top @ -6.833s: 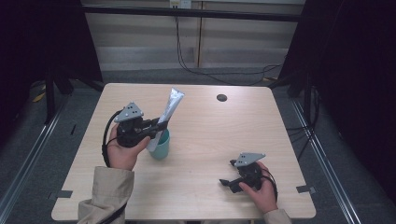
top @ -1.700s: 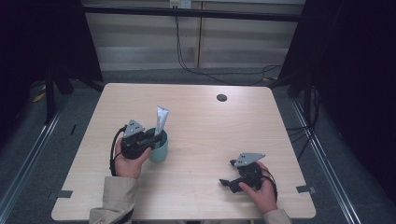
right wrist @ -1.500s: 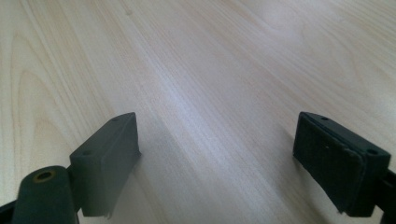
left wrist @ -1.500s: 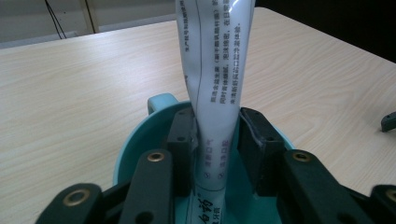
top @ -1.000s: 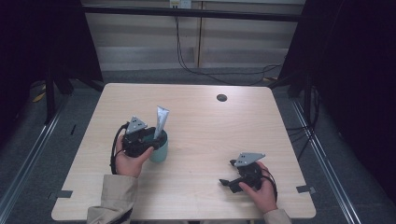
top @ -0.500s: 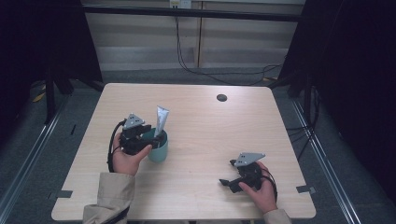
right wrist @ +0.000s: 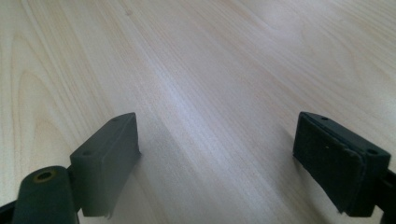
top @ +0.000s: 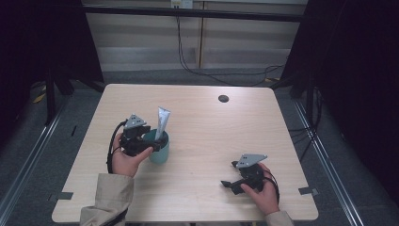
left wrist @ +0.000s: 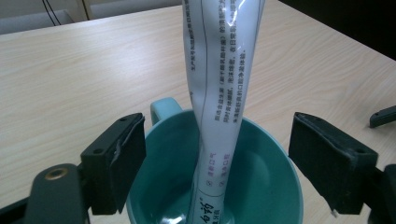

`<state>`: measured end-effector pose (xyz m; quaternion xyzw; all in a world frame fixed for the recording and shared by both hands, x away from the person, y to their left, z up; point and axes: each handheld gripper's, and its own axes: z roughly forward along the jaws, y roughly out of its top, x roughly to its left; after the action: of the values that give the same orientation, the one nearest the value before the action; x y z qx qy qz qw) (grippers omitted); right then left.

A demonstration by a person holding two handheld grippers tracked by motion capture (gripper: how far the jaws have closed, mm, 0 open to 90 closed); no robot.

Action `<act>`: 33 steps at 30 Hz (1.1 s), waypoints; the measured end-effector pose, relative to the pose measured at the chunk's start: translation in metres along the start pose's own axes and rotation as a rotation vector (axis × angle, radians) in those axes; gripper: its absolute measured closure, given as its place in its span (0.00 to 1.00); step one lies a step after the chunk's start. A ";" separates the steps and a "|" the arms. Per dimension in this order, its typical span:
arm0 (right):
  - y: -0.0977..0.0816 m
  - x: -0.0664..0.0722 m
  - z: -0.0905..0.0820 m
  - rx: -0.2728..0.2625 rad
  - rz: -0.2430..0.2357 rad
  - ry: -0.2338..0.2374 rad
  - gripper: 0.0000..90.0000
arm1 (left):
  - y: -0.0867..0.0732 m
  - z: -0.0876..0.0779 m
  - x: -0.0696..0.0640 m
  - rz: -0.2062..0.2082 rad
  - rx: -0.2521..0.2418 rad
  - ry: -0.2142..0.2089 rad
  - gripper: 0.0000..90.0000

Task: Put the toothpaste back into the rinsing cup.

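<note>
A teal mug stands on the left half of the wooden table. A white tube with printed text stands upright in it, its flat end up. My left gripper is at the mug's near left side. In the left gripper view, its jaws have just been opening. They now stand wide on either side of the tube, above the mug's rim, with neither pad touching it. My right gripper rests low at the front right, open over bare wood.
A dark round hole sits in the table near its far edge. Strips of tape mark the front corners. Cables lie on the floor behind the table, and dark frames stand on both sides.
The tube, once held high and tilted over the mug, now stands inside it. Over the last second the left hand stays by the mug. The right hand has not moved.
</note>
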<state>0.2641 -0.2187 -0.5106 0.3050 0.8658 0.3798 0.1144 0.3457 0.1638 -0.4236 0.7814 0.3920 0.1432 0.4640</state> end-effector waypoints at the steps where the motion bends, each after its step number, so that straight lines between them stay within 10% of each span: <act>1: 0.000 0.000 0.000 0.000 0.000 0.000 0.15 | 0.000 0.000 0.000 0.002 0.000 0.005 0.19; 33: 0.000 0.000 0.000 0.000 0.000 0.000 0.15 | -0.005 -0.025 0.010 0.031 0.030 -0.044 0.17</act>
<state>0.2641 -0.2186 -0.5106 0.3050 0.8659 0.3796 0.1146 0.3359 0.1878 -0.4158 0.7973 0.3716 0.1272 0.4583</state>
